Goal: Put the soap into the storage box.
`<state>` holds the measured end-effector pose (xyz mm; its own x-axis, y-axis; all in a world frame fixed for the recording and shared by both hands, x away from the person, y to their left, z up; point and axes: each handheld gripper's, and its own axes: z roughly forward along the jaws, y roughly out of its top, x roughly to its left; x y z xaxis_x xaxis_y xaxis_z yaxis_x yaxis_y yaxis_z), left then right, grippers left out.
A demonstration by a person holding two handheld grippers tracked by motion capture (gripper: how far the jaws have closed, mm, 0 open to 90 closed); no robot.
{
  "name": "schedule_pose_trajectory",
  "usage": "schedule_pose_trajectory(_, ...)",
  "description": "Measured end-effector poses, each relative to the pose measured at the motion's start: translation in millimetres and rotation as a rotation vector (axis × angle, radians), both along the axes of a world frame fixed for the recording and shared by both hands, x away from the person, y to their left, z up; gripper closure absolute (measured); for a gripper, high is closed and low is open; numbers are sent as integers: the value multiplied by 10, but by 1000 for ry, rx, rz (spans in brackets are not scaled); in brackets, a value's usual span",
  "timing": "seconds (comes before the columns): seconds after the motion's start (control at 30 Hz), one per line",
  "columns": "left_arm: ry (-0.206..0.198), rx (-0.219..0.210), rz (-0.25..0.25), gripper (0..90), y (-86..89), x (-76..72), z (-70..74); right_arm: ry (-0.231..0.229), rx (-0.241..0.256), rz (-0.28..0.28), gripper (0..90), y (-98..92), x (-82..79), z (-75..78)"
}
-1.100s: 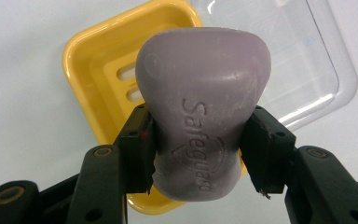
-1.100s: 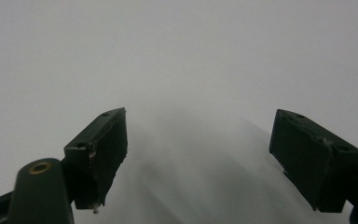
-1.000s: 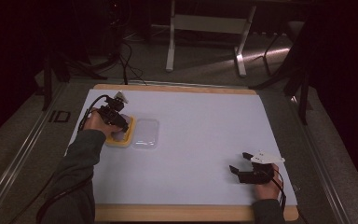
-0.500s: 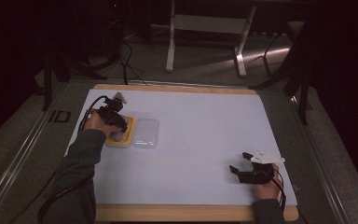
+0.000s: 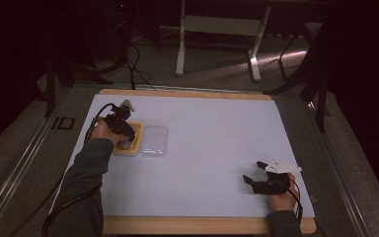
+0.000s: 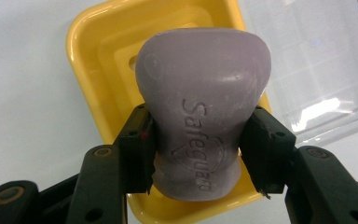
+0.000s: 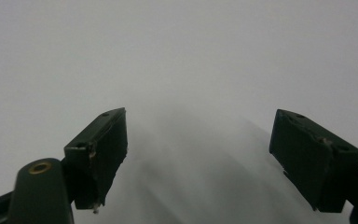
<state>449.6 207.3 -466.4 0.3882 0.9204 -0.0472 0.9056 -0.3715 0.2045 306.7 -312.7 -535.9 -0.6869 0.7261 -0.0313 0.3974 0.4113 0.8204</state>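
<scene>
Right tongs (image 5: 250,171): near the desk's front right corner, held low over the sheet by the person's right hand (image 5: 282,196); jaws spread wide with nothing between them. In the right gripper view (image 7: 198,154) the jaws are blocky, matte black, with chipped edges, over plain white surface.
Grey plate (image 5: 278,166): flat, three-cornered, pale, lying on top of the right tongs.
Desk (image 5: 187,226): light wooden top, its bare edge showing along the front and back, the rest covered by a smooth white sheet (image 5: 212,138).
Left sleeve (image 5: 81,187): dark grey cloth, reaching from the bottom edge toward the left side of the desk.
Left tongs (image 5: 123,133): held by the left hand (image 5: 100,131) over the dish; jaws closed partway on the waist of the soap bar. In the left gripper view (image 6: 198,156) both black pads press its narrow middle.
Soap bar (image 6: 200,107): dull lilac-grey, smooth and waxy, rounded with a pinched middle, stamped "Safeguard"; gripped just above the dish, and whether it touches the dish cannot be told.
Soap dish (image 6: 102,70): glossy yellow plastic, rectangular with rounded corners and a stepped, ridged floor; it lies on the sheet at the desk's left (image 5: 133,145).
Clear lid (image 6: 317,65): transparent plastic, rounded rectangle, glinting, lying flat just beside the dish on its right (image 5: 154,141).
Floor (image 5: 217,59): grey, beyond the desk, with metal stand legs and dark cables.
</scene>
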Motion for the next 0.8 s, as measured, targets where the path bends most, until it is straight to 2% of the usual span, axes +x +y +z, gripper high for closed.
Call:
schedule_pose_trajectory(0.43, -8, 22, 27, 480, 0, 34, -158, 0, -1, -1, 187, 2, -1, 0)
schedule_pose_trajectory(0.67, -23, 31, 35, 479, -18, 33, -170, 0, -1, 0, 187, 2, -1, 0)
schedule_pose_trajectory(0.77, -9, 22, 31, 456, -10, 33, -181, 0, -2, 0, 187, 4, -1, -1)
schedule_pose_trajectory(0.8, -9, 23, 31, 424, -9, 30, -183, 1, -1, 0, 187, 4, -1, -1)
